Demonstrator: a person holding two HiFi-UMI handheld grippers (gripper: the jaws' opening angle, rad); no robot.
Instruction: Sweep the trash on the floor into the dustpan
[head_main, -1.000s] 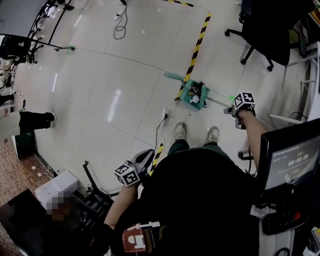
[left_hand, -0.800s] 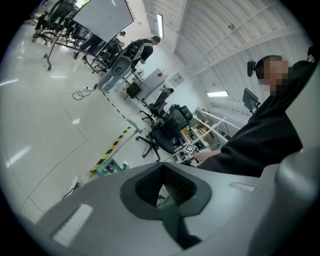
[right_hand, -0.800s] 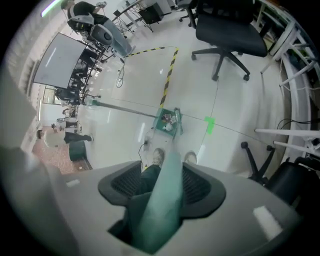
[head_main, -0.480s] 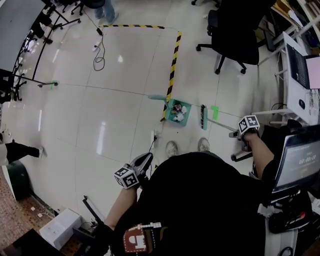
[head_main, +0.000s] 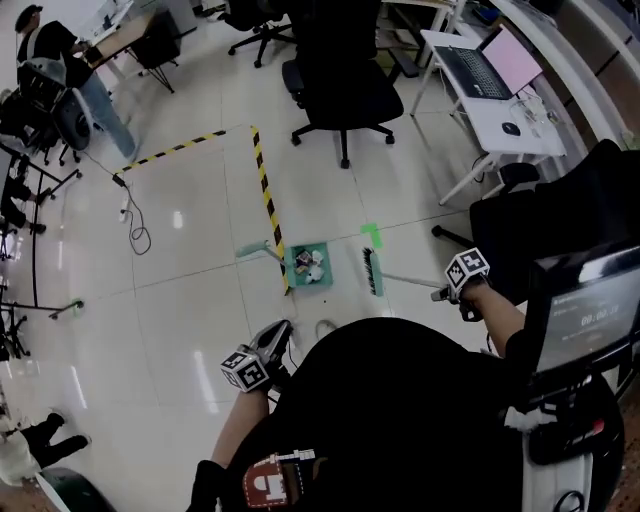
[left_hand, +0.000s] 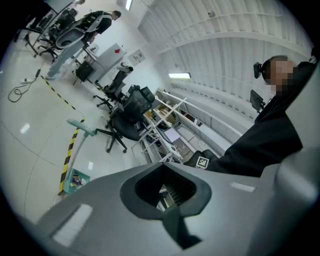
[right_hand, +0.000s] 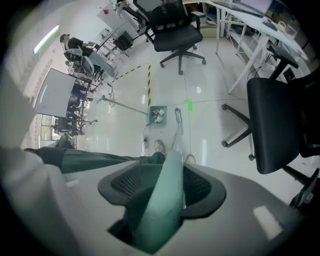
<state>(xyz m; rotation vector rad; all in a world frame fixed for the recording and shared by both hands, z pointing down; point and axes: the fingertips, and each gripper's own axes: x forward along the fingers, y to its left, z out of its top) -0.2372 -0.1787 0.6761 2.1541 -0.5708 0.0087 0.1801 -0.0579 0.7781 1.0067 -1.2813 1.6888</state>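
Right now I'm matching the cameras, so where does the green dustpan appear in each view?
Head view: dustpan at centre, beside the striped floor tape.
Left gripper view: lower left, beside the tape's near end.
Right gripper view: upper centre, just below the tape.
Shared landmark: the striped tape.

The head camera sits above the person and looks steeply down on the floor (head_main: 190, 280), with the dustpan (head_main: 309, 266) small and distant near centre. The camera on the left hand-held gripper (left_hand: 165, 190) rides close behind its jaws and faces tilted across the room, catching the same dustpan low at its left edge. The camera on the right hand-held gripper (right_hand: 161, 192) looks down along the broom handle (right_hand: 172, 160) to that dustpan, the striped tape (right_hand: 149, 85) and a black office chair (right_hand: 175, 27), all shared with the head view.
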